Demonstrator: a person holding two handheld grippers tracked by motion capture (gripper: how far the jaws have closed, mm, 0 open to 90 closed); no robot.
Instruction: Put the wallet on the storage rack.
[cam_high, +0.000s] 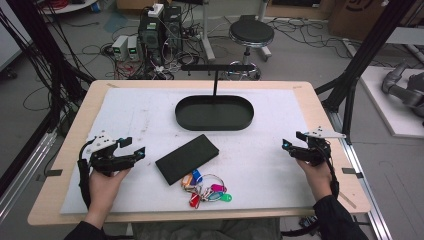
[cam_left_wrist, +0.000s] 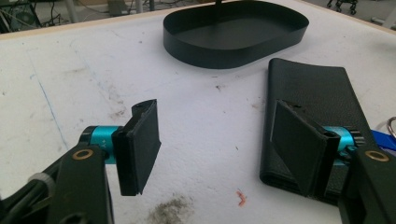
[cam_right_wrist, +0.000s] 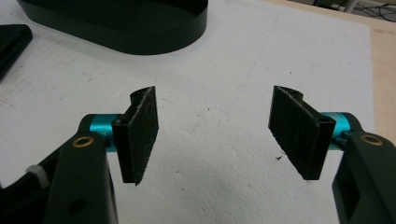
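High view: black wallet lies at centre frame, long axis running lower left to upper right; left gripper, jaws spread and empty, sits just left of it, nearer than the right gripper, likewise spread, empty, at far right.

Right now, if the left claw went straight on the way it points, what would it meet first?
Probably the black wallet: the left claw stands open over bare white mat, and the wallet's near end lies just ahead beside its right-hand pad. The black tray sits farther off. Depth is hard to judge.
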